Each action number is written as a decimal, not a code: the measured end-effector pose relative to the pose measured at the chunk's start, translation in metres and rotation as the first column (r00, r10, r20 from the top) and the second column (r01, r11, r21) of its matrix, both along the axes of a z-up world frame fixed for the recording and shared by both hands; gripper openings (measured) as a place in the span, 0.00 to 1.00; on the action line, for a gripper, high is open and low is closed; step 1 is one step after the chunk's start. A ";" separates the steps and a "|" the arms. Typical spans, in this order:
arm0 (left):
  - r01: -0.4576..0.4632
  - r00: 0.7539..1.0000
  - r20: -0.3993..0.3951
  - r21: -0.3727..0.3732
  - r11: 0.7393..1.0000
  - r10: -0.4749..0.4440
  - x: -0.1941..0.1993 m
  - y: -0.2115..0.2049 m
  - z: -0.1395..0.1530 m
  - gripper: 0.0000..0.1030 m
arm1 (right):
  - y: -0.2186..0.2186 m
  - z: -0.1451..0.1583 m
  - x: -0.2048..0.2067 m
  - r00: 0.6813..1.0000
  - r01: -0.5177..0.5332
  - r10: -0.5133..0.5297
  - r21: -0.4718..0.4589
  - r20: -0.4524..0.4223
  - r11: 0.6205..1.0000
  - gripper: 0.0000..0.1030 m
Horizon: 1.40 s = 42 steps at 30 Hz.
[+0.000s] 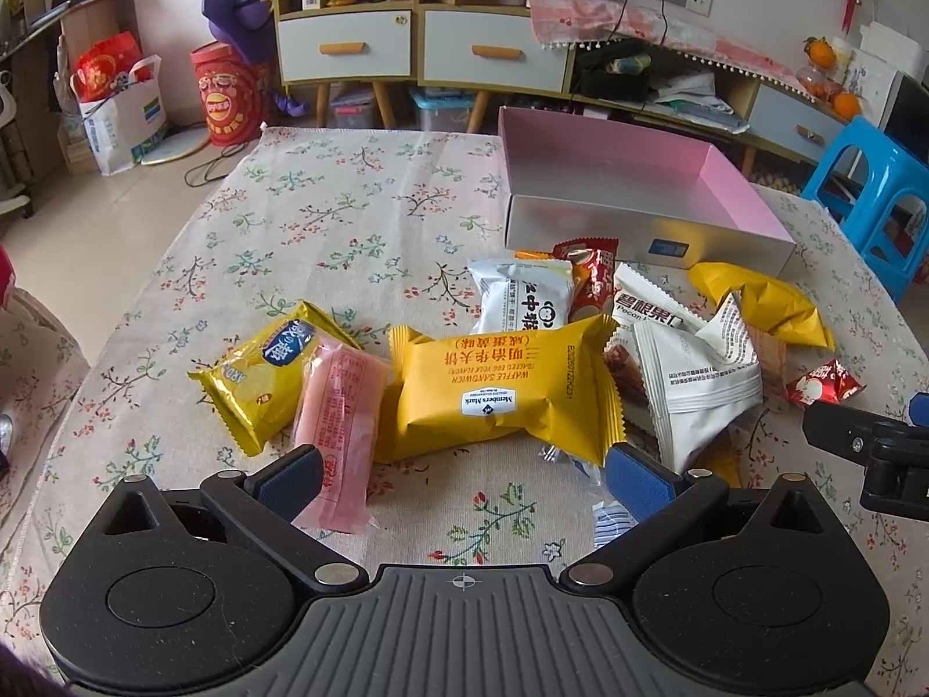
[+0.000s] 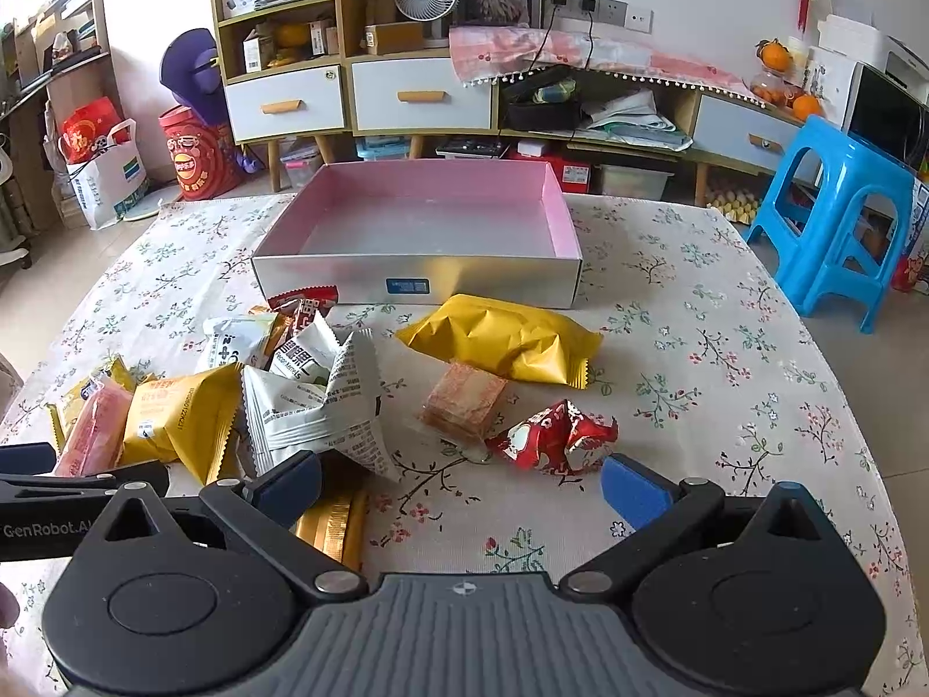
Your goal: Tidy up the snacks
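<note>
both grippers' jaws spread above scattered snacks [image 2: 313,401].

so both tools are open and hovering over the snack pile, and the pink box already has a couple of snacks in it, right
Not quite. The pink box has no snacks in it: the right wrist view looks straight into it and shows only the bare floor. The snacks, such as the yellow waffle sandwich pack and the red wrapper, all lie on the tablecloth. Both the left tool and the right tool are open.

left gripper [image 1: 463,479]: jaws spread wide, nothing between the pads, held low and level
right gripper [image 2: 461,491]: jaws spread wide, holding nothing, level beside the left
</note>
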<state>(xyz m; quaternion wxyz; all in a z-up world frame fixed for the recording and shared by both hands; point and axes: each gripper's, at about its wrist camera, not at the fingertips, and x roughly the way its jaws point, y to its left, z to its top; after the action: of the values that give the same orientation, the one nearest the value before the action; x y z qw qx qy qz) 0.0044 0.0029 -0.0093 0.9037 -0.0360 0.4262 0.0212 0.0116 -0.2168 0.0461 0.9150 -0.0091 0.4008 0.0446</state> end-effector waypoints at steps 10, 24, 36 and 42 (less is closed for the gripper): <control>-0.001 1.000 -0.001 -0.001 1.000 0.001 0.000 0.000 0.000 1.00 | 0.001 0.000 0.000 1.000 -0.002 0.002 -0.002 0.000 1.000 0.90; -0.004 1.000 0.005 -0.010 1.000 0.004 -0.001 0.000 0.003 1.00 | 0.001 0.000 0.000 1.000 -0.002 0.002 -0.002 0.001 1.000 0.90; -0.005 1.000 0.006 -0.010 1.000 0.005 -0.001 0.000 0.003 1.00 | 0.001 0.000 0.000 1.000 -0.002 0.002 -0.002 0.000 1.000 0.90; -0.005 1.000 0.006 -0.010 1.000 0.005 -0.001 0.000 0.003 1.00 | 0.001 0.000 0.000 1.000 -0.003 0.003 -0.003 -0.001 1.000 0.90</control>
<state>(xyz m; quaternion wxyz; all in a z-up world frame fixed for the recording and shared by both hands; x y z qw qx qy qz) 0.0036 0.0033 -0.0061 0.9047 -0.0415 0.4235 0.0211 0.0116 -0.2157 0.0459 0.9147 -0.0111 0.4014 0.0456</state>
